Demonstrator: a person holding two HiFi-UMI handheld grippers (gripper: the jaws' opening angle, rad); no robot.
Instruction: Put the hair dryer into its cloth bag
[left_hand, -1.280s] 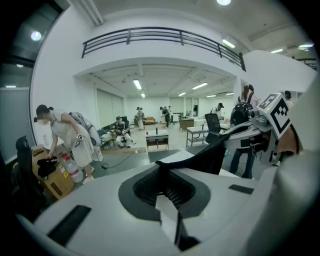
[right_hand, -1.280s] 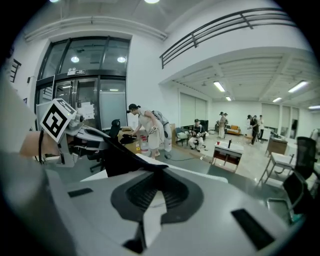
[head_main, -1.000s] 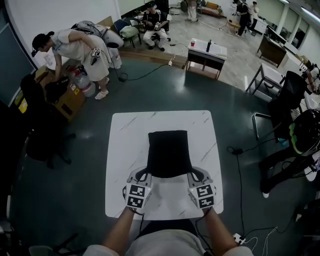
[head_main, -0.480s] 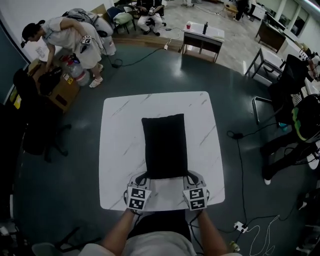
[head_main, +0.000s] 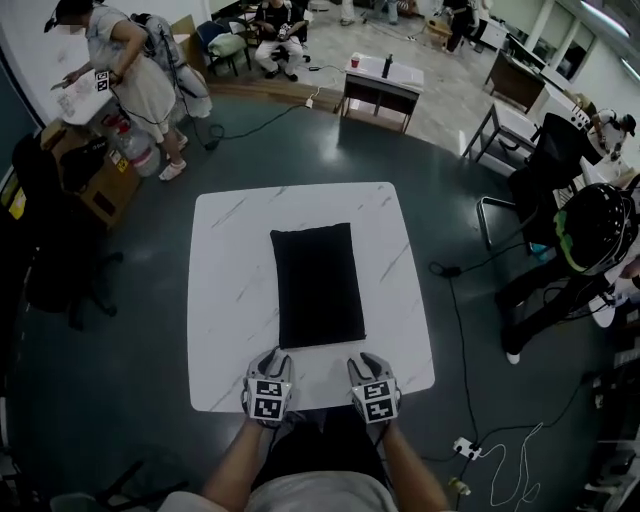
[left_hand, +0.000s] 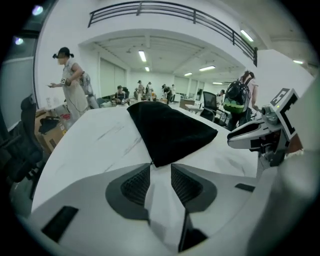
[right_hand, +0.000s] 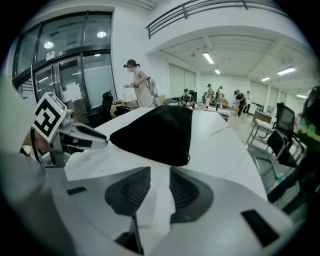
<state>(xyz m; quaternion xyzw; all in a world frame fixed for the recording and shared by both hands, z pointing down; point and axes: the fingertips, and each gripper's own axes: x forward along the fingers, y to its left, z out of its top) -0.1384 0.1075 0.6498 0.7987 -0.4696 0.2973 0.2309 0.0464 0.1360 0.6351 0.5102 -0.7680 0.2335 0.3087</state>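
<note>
Standing at the upper left of the head view, a person (head_main: 125, 70) leans over a cardboard box (head_main: 95, 190) on the dark floor (head_main: 120, 330). Right of that, filling the middle of the frame, is a white marble-patterned table (head_main: 230, 300).

At the table's near edge, low and left of centre, the left gripper (head_main: 272, 362) points up the frame towards the black cloth bag (head_main: 315, 285). Its jaws have just been opening and now stand partly apart. In the left gripper view (left_hand: 161, 168) only white tabletop shows between the pads, with the near corner of the bag (left_hand: 170, 130) just past the tips and not pinched.

The bag lies flat in the centre of the table, long side running up the frame. Whether the hair dryer is inside cannot be told.

Right of centre, level with its partner, the right gripper (head_main: 366, 362) has also just been opening. In its own view (right_hand: 160, 172) the jaws are moderately parted around nothing, and the bag (right_hand: 160, 132) sits a little ahead of them, apart from the tips.

Farther right, a black cable (head_main: 455, 330) runs down the floor to a power strip (head_main: 465, 447).
</note>
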